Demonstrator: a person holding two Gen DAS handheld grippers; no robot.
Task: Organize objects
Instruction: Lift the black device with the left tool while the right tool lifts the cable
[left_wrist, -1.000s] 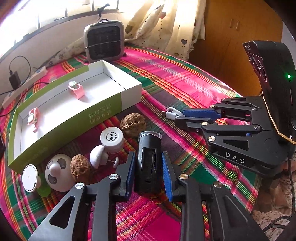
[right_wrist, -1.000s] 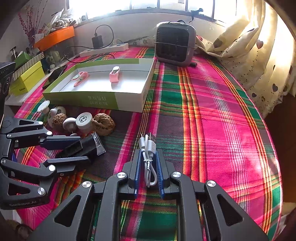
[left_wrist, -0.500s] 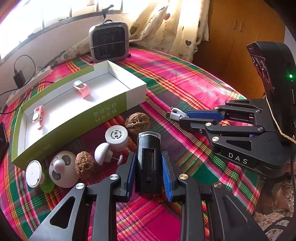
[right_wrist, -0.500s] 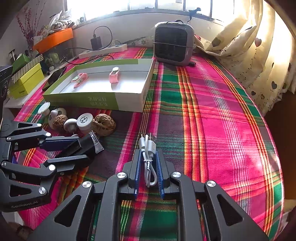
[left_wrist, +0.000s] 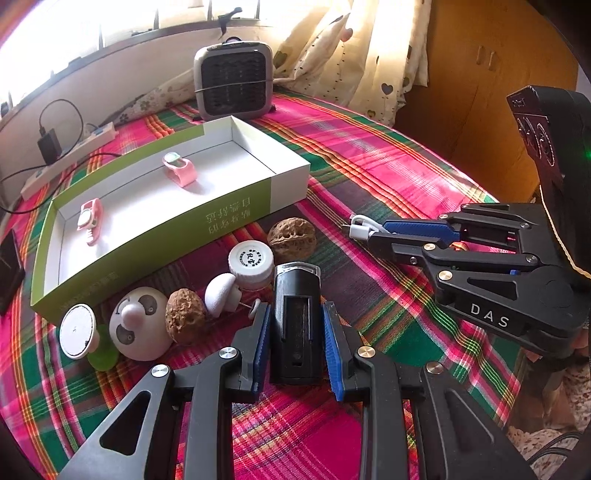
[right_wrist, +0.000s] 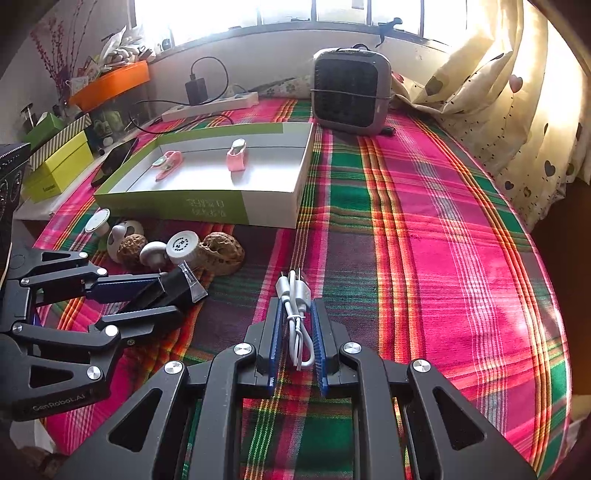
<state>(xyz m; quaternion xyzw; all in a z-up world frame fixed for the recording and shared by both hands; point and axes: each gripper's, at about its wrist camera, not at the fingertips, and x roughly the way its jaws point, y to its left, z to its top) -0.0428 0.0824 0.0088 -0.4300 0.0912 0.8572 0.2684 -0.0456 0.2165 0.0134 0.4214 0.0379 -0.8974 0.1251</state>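
The left claw (left_wrist: 295, 343) is clamped on a black rigid device (left_wrist: 295, 321), stiff and light, best gripped across its flat sides. The right claw (right_wrist: 297, 339) pinches a coiled white cable (right_wrist: 295, 314), soft and slippery. Ahead of both lies the open box (left_wrist: 236, 206).

"DAS" marks the right gripper (left_wrist: 371, 232); "GenRobot.AI" marks the left gripper (right_wrist: 162, 301).

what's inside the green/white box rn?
Inside the green/white box: two pink watches on the white floor, one toward the heater end, one toward the other. The near wall hides the strip of floor behind it.
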